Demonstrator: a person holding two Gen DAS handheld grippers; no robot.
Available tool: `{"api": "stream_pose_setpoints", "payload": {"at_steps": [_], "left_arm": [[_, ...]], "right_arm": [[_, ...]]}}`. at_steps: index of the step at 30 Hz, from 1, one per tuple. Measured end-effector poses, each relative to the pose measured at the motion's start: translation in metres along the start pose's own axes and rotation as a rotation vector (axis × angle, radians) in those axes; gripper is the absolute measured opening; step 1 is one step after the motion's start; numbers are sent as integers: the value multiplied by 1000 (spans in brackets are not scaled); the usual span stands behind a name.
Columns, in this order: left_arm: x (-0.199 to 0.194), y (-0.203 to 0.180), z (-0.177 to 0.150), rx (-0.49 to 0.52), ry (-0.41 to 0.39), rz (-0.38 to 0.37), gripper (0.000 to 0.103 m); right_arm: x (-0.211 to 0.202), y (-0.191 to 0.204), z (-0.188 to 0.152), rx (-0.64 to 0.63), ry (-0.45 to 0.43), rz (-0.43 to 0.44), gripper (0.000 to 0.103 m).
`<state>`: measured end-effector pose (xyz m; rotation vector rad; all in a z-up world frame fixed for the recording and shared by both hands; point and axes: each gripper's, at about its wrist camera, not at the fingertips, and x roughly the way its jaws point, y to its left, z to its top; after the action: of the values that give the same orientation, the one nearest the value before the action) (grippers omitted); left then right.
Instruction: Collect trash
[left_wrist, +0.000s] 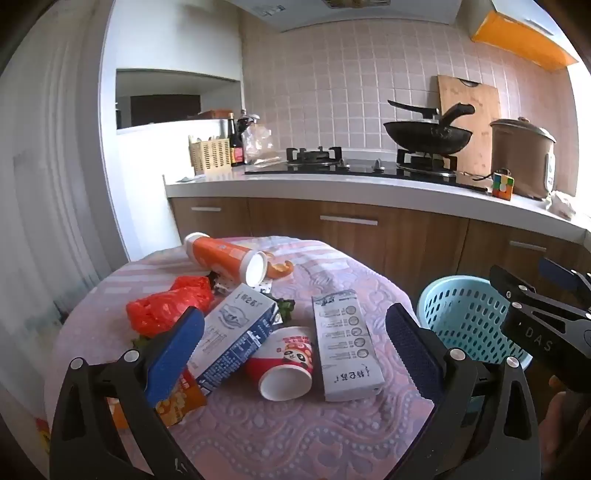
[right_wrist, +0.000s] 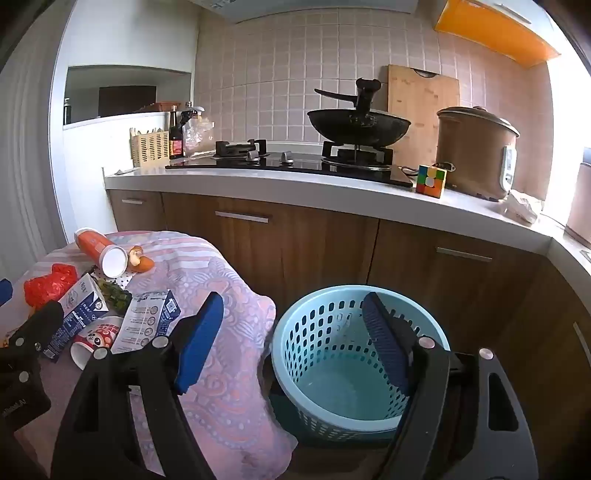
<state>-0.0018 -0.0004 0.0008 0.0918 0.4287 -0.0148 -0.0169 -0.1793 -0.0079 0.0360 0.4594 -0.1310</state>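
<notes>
I count the following on my round table (left_wrist: 258, 435), which is draped in a pink patterned cloth. At the far edge an orange tube (left_wrist: 225, 258) with white caps lies on its side, and a curl of orange peel (left_wrist: 279, 268) sits just beside its near end. To the left a crumpled red plastic bag (left_wrist: 166, 304) rests near some green scraps (left_wrist: 286, 308). In the middle a white and blue milk carton (left_wrist: 236, 332) lies tilted, its lower end over a yellow snack wrapper (left_wrist: 177, 400). A red paper cup (left_wrist: 284, 363) with a cartoon panda lies on its side, mouth toward me, touching that carton and close to a second carton (left_wrist: 345, 345) lying flat to its right. My left gripper (left_wrist: 295, 350) hovers above this heap with its blue-padded fingers (left_wrist: 173, 354) spread wide and nothing between them. My right gripper (right_wrist: 291, 339) is likewise spread wide and empty, held over the gap between the table edge and a light blue perforated basket (right_wrist: 314, 332), which stands on the floor just beside the table and looks empty inside. Behind runs a white counter (right_wrist: 295, 192) over brown cabinets, carrying a black hob (right_wrist: 288, 166), a dark pan (right_wrist: 358, 125) on the right burner, a wooden board (right_wrist: 424, 103) leaning on the tiled wall, a brown cooker pot (right_wrist: 472, 151), a colour puzzle cube (right_wrist: 430, 179) and dark bottles (right_wrist: 176, 136) next to a slatted holder (right_wrist: 149, 147).
</notes>
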Motion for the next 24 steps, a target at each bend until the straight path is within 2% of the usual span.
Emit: {"api": "stream_pose_setpoints", "payload": {"at_steps": [2, 3, 14, 15, 24], "left_arm": [[-2, -1, 0, 0, -6, 1, 96], [-2, 5, 0, -32, -1, -15, 96], [-15, 19, 13, -32, -5, -24, 95], [-9, 19, 7, -60, -6, -14, 95], [-5, 26, 9, -82, -14, -27, 95]], "right_arm": [[0, 0, 1, 4, 12, 2, 73], [0, 0, 1, 4, 13, 3, 73], [-4, 3, 4, -2, -5, -4, 73], [-4, 2, 4, -1, -6, -4, 73], [-4, 4, 4, -2, -8, 0, 73]]}}
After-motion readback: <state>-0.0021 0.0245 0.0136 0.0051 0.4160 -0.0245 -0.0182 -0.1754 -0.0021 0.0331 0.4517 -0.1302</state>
